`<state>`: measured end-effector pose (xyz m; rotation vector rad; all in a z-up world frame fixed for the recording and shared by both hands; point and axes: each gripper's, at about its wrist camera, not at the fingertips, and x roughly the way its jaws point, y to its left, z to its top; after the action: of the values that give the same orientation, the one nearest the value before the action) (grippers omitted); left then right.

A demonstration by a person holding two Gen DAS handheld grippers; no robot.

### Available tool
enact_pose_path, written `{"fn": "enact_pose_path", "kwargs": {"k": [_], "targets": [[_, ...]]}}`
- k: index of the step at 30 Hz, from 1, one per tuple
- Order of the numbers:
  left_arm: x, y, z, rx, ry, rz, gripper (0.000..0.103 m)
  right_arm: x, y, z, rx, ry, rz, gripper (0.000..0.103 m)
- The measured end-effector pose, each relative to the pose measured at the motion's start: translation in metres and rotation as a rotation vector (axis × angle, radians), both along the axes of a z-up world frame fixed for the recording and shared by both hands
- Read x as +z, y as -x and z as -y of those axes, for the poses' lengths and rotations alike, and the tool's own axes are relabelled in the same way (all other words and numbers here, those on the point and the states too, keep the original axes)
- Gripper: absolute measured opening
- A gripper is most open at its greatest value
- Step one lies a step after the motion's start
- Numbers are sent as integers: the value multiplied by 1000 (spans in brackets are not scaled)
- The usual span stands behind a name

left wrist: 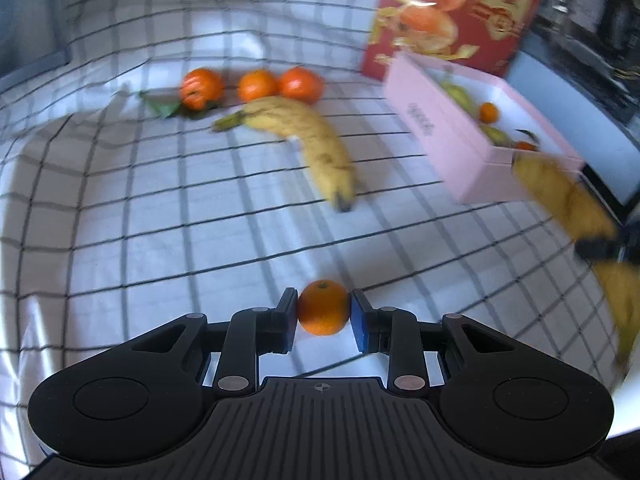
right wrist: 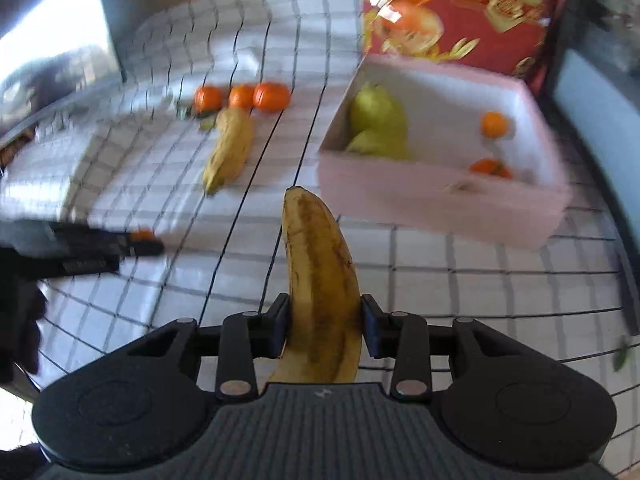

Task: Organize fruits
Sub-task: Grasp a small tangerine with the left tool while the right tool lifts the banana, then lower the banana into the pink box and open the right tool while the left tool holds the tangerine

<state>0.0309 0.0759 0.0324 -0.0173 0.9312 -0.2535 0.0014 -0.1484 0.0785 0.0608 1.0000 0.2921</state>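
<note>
My left gripper is shut on a small orange above the checked cloth. My right gripper is shut on a spotted banana that points toward the pink box; this banana also shows in the left wrist view. The pink box holds two green pears and two small oranges. A second banana lies on the cloth. Three oranges sit in a row behind it.
A red printed carton stands behind the pink box. The checked cloth is wrinkled and raised at the left. A dark screen stands at the far left. My left gripper shows at the left of the right wrist view.
</note>
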Motion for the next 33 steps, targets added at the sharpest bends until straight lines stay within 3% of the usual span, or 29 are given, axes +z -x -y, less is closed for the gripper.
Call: {"fn": "enact_pose_path", "kwargs": {"k": [7, 13, 17, 22, 27, 33], "targets": [[53, -24, 33, -57, 116, 99, 32, 63, 1, 63, -102, -7, 178, 36], [79, -35, 78, -101, 190, 129, 32, 83, -55, 98, -128, 20, 245, 36], [76, -22, 91, -110, 201, 111, 32, 66, -110, 93, -52, 35, 210, 36], [60, -6, 76, -45, 193, 62, 32, 29, -163, 67, 109, 159, 165, 36], [53, 6, 41, 82, 195, 38, 32, -3, -189, 39, 270, 316, 174, 36], [47, 14, 19, 184, 221, 19, 32, -36, -200, 18, 393, 351, 92, 36]]}}
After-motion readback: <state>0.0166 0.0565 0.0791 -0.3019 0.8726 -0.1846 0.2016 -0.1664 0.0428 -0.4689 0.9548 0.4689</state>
